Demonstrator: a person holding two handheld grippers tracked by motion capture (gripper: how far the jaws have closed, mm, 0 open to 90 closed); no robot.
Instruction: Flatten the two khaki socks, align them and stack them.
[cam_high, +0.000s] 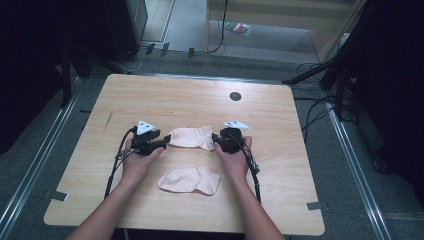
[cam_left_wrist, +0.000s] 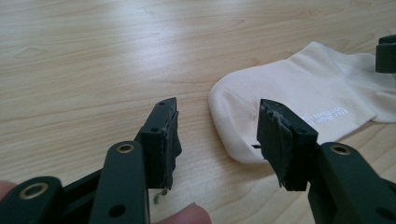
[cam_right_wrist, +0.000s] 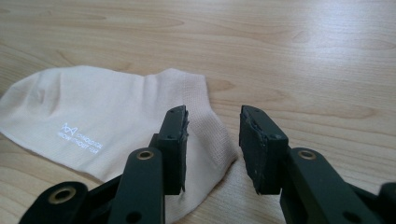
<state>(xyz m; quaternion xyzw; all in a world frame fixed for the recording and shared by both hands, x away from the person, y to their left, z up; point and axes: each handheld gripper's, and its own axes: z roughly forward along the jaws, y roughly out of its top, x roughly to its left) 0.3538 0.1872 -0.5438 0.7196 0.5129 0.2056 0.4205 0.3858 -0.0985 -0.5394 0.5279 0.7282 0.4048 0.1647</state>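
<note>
On the wooden table (cam_high: 150, 95) there are two pale socks lying flat. The far sock (cam_high: 191, 136) stretches left to right between the two grippers, and the near sock (cam_high: 190, 180) sits just below it, closer to the person, untouched.

Left gripper (cam_high: 164, 140) is at the far sock's left end. From its own view the jaws stand apart with a clear gap, the toe end (cam_left_wrist: 238, 135) poking in beside the right jaw, nothing pinched.

Right gripper (cam_high: 216, 140) is at the sock's right end. Its jaws are apart too, straddling the cuff edge (cam_right_wrist: 210, 140), pads not pressing on the fabric. So both are released, just parked at the ends.
</note>
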